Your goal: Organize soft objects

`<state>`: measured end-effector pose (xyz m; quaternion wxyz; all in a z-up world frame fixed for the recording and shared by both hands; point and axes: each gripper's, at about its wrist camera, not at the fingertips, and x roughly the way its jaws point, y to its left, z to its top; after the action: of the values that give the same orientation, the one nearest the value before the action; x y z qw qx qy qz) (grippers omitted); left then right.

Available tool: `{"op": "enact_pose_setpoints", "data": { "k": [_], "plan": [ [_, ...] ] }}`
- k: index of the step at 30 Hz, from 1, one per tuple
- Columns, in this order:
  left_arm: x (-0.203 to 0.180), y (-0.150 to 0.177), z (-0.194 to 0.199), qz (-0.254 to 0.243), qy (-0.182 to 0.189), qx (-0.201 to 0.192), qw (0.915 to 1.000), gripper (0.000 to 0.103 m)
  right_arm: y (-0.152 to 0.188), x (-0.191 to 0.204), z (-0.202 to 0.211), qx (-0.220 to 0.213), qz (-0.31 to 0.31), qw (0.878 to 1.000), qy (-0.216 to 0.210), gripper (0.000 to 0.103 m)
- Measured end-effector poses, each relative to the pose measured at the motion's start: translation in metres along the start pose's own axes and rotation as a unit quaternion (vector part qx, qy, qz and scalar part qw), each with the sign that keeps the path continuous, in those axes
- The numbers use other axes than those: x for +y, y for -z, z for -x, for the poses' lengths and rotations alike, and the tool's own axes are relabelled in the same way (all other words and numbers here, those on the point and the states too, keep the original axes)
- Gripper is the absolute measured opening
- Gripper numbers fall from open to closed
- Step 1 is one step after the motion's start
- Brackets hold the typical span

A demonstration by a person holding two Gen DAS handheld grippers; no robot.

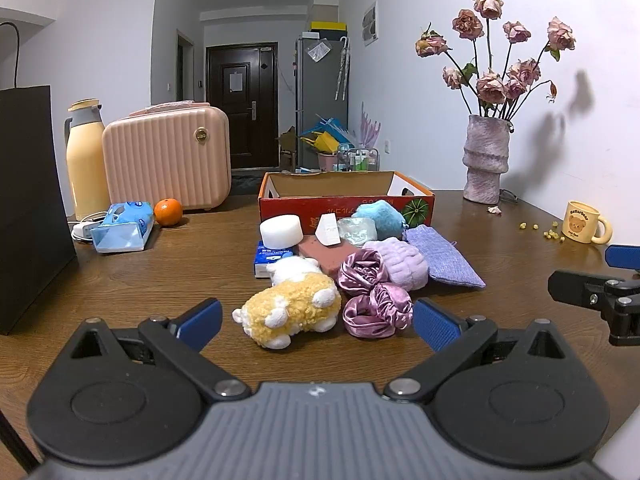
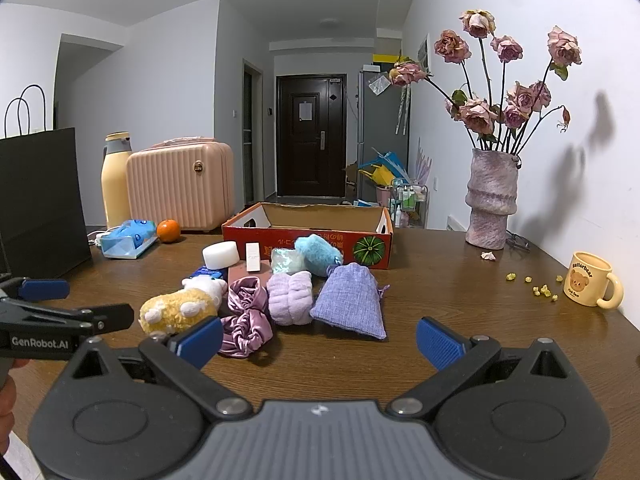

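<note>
A heap of soft things lies on the wooden table before an open red cardboard box. It holds a yellow and white plush toy, purple satin scrunchies, a lilac headband, a lavender fabric pouch, a blue plush and a white sponge. My left gripper is open, just short of the plush toy and scrunchies. My right gripper is open, just short of the pouch.
A pink case, a yellow flask, an orange, a tissue pack and a black bag stand at the left. A vase of dried roses and a bear mug stand at the right.
</note>
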<state>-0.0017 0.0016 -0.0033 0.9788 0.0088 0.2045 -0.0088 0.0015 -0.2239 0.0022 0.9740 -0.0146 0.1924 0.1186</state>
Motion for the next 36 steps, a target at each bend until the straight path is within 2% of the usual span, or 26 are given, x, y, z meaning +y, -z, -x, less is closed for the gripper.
{"op": "enact_pose_setpoints", "data": {
  "k": [36],
  "plan": [
    [0.0045, -0.0030, -0.0013, 0.004, -0.001, -0.001, 1.0000, 0.103, -0.0001, 0.0020, -0.0009, -0.001, 0.002, 1.000, 0.000, 0.103]
  ]
}}
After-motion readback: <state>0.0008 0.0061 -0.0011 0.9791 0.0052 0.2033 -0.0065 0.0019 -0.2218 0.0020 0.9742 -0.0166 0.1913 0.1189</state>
